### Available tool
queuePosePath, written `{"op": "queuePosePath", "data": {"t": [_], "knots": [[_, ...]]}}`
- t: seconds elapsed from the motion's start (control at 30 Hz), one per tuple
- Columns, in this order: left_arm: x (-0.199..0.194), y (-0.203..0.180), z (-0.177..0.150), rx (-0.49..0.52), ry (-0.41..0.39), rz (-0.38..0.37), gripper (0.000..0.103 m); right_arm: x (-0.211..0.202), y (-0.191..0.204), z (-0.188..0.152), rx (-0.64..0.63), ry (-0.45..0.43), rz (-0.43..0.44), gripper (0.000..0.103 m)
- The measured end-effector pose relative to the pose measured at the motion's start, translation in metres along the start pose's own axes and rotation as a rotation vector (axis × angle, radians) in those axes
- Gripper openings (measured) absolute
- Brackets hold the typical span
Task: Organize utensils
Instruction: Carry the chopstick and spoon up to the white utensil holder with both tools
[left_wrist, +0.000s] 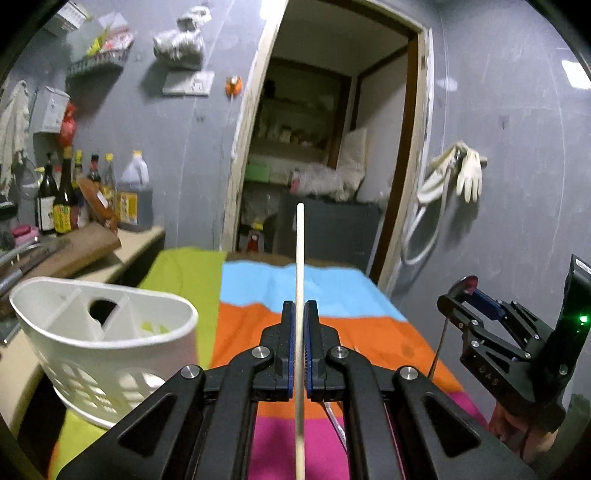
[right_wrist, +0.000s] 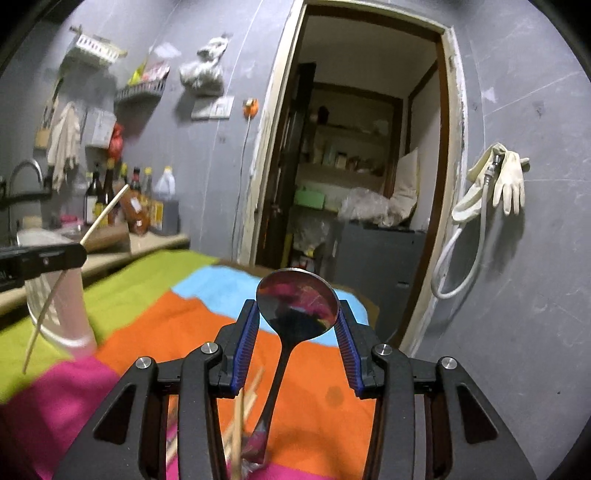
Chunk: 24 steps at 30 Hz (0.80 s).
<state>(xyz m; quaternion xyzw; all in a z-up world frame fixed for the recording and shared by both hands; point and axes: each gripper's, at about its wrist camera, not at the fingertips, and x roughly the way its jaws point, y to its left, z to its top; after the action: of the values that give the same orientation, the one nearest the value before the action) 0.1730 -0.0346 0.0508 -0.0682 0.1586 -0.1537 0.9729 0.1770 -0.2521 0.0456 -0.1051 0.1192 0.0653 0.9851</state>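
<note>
My left gripper (left_wrist: 299, 308) is shut on a pale wooden chopstick (left_wrist: 299, 258) that points forward, held above the striped cloth. A white divided utensil holder (left_wrist: 103, 336) stands to its lower left. My right gripper (right_wrist: 297, 314) is shut on the bowl of a metal spoon (right_wrist: 297, 301), whose handle hangs down toward the cloth. The right gripper also shows in the left wrist view (left_wrist: 480, 314). The left gripper with its chopstick (right_wrist: 107, 214) shows at the left of the right wrist view, in front of the holder (right_wrist: 59, 314). More chopsticks (right_wrist: 240, 417) lie on the cloth below the right gripper.
The table has a striped cloth (left_wrist: 369, 332) of green, blue, orange and pink. A counter with sauce bottles (left_wrist: 66, 199) and a cutting board (left_wrist: 74, 247) is at left. An open doorway (left_wrist: 325, 147) lies ahead, and gloves (left_wrist: 465, 173) hang on the grey wall.
</note>
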Motion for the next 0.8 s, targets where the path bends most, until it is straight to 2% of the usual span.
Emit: {"op": "queuePosePath", "data": {"t": [0.33,0.5,0.63,0.8], "knots": [[-0.029,0.048,0.028,-0.056,-0.08,0.054,0.002,-0.005,0.027,0.029,0.021,-0.075,0.071,0.039],[-0.047,0.092,0.05,-0.116,-0.145,0.116,0.002,-0.005,0.052,0.059,0.044,-0.139,0.168,0.039],[-0.057,0.132,0.069,-0.149,-0.21,0.205,0.002,-0.003,0.077,0.084,0.062,-0.194,0.248,0.039],[-0.06,0.175,0.08,-0.187,-0.265,0.223,0.002,0.008,0.114,0.106,0.074,-0.22,0.338,0.039]]}}
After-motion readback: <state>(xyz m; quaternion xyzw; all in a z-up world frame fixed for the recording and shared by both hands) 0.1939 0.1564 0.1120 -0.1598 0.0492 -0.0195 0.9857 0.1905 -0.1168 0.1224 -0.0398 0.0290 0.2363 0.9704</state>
